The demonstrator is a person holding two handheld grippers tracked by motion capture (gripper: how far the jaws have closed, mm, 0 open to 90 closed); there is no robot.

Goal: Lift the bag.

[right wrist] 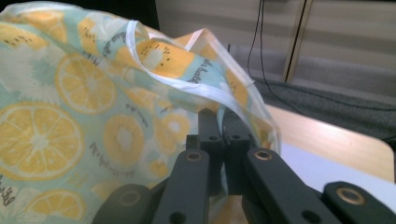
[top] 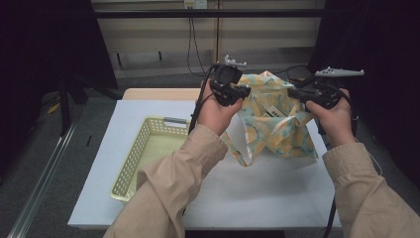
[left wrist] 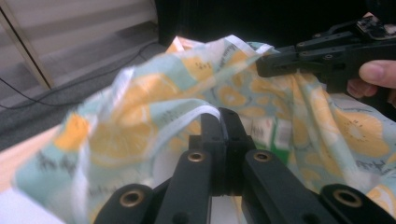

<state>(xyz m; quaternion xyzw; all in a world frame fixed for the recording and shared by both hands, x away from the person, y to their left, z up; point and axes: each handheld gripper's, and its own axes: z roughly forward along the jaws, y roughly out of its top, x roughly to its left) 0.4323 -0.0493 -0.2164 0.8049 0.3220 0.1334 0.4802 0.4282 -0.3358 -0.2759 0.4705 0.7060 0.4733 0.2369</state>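
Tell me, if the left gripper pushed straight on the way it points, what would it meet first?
Probably the lemon-print cloth itself: the left gripper is already shut on its white edge, and the fabric billows right ahead.

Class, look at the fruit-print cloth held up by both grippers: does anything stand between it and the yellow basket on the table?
Nothing visible does. The cloth hangs from the left gripper and right gripper, both shut on its edge. The yellow basket sits open to its left on the white table.
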